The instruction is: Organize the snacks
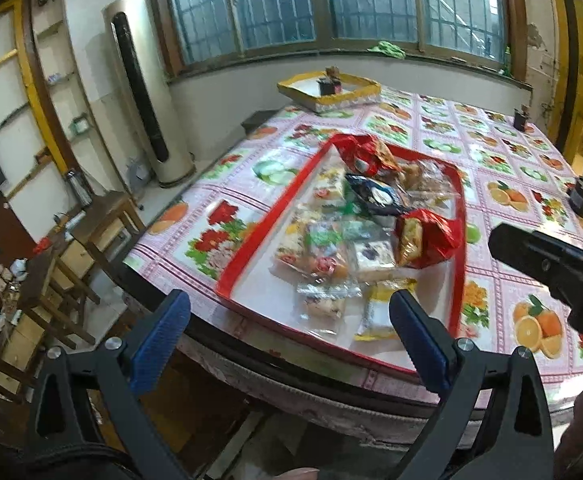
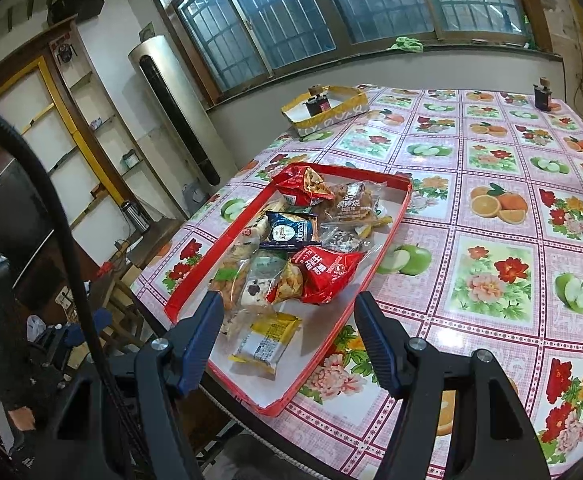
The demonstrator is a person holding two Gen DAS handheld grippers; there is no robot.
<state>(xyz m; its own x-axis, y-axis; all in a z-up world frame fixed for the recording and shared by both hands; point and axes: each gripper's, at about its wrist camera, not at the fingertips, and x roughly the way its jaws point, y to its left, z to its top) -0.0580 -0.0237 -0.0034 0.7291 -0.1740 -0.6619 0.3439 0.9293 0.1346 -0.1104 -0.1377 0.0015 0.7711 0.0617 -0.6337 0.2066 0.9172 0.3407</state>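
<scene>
While my left tongs (image 1: 287, 334) and right tongs (image 2: 287, 346) gape empty, the snacks (image 2: 291, 248) fill the red tray (image 2: 391, 224) near the table's (image 2: 491, 248) edge.

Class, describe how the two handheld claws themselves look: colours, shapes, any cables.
Each claw, left claw and right claw, has two black angular arms with triangular cut-outs, silver round bolts, and ribbed blue fingers. A black ribbed cable arcs beside the right one.
</scene>
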